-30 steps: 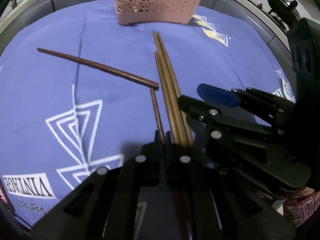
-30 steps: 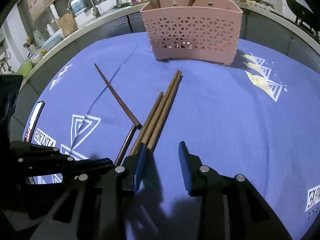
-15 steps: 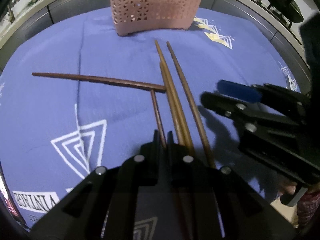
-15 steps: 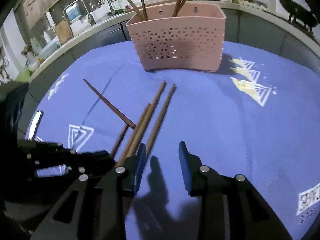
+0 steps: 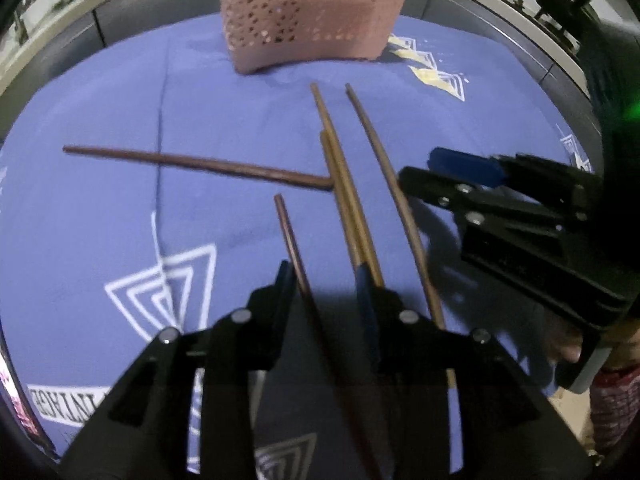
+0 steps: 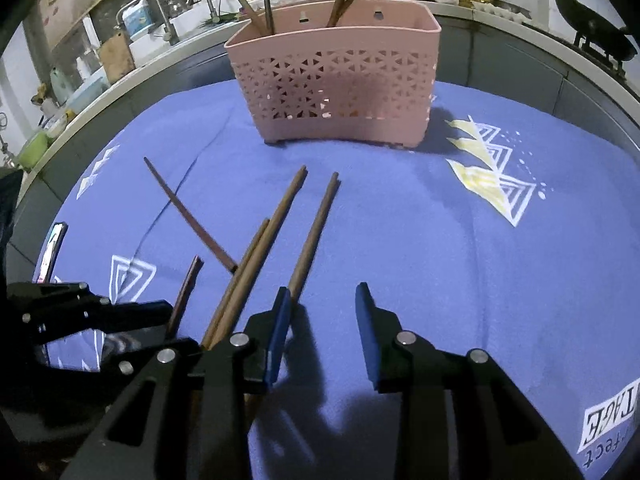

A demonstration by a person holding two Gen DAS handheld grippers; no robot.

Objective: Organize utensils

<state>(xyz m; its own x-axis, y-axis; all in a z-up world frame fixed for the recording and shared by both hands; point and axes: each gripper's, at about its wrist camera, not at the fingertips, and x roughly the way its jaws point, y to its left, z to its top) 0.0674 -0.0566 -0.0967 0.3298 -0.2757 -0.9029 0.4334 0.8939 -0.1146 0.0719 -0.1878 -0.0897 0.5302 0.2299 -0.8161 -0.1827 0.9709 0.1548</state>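
Our left gripper (image 5: 326, 280) jaws have just been opening; a dark chopstick (image 5: 294, 248) runs between them, unclamped. Right gripper (image 6: 322, 300) is released, nothing between its jaws, over bare cloth (image 6: 420, 232). Five chopsticks lie loose mid-cloth; the paired ones (image 5: 346, 200) touch. The basket (image 6: 340, 80) stands well apart at the far edge.

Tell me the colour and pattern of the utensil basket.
Pink basket, its wall pierced with small triangle cut-outs; the right wrist view shows it best.

Five brown chopsticks (image 5: 348, 208) lying loose on blue cloth (image 5: 100, 220); pink perforated holder (image 6: 336, 92) upright beyond.
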